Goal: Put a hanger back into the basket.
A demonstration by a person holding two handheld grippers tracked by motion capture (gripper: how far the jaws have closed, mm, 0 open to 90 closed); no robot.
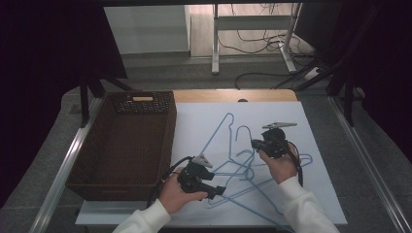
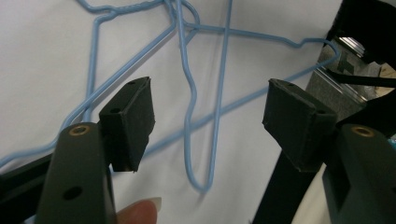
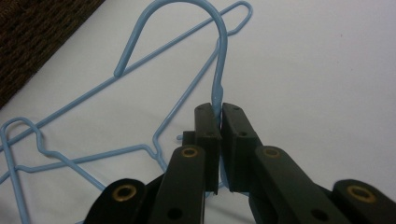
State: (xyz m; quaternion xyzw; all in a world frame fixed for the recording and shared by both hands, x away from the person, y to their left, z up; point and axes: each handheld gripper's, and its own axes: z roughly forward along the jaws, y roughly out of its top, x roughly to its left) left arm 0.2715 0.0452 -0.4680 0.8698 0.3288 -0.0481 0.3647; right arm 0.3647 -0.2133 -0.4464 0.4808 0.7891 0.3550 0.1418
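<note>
A dark woven basket (image 1: 121, 145) sat just left of the white sheet (image 1: 204, 121) that covered the wooden table (image 1: 233, 95), while beyond the table's far edge a white metal stand (image 1: 252, 29) and loose black cables (image 1: 257, 46) lay on the floor.

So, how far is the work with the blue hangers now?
Nothing looks finished: the brown basket has no hanger visible in it, and the blue wire hangers lie tangled on the white sheet. In hand: the right gripper is shut on the neck of one hanger's hook. The left gripper is open above other wires and grips nothing. Left, probably: freeing each hanger and moving it to the basket.
</note>
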